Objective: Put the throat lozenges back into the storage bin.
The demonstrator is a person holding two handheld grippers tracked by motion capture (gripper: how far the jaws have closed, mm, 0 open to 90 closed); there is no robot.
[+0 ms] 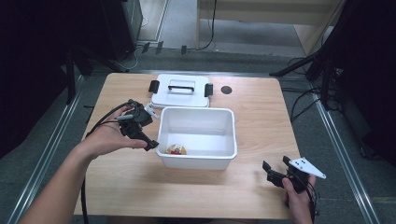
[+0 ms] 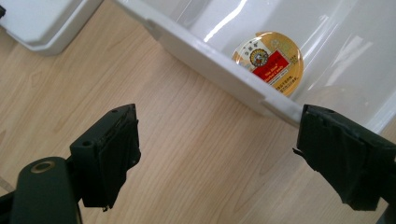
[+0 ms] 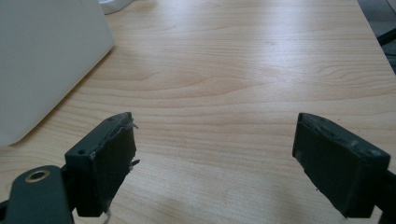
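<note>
Right claw (image 1: 275,171) low, agape, empty, left claw (image 1: 150,144) agape beside white bin (image 1: 196,161), round tin (image 2: 268,62) inside

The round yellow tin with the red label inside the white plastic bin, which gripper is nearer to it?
Left. The left gripper hangs beside the bin's wall by the tin; the right gripper sits beyond the opposite corner.

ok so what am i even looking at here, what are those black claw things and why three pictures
A person sits at a wooden table holding a hand-operated two-jaw gripper in each hand: the left gripper and the right gripper. One picture looks down from above; the other two come from cameras riding on each gripper, looking along its black jaws. On the table stand a white bin and, behind it, its lid. A small round yellow container lies inside the bin. Both grippers are open and hold nothing.
</note>
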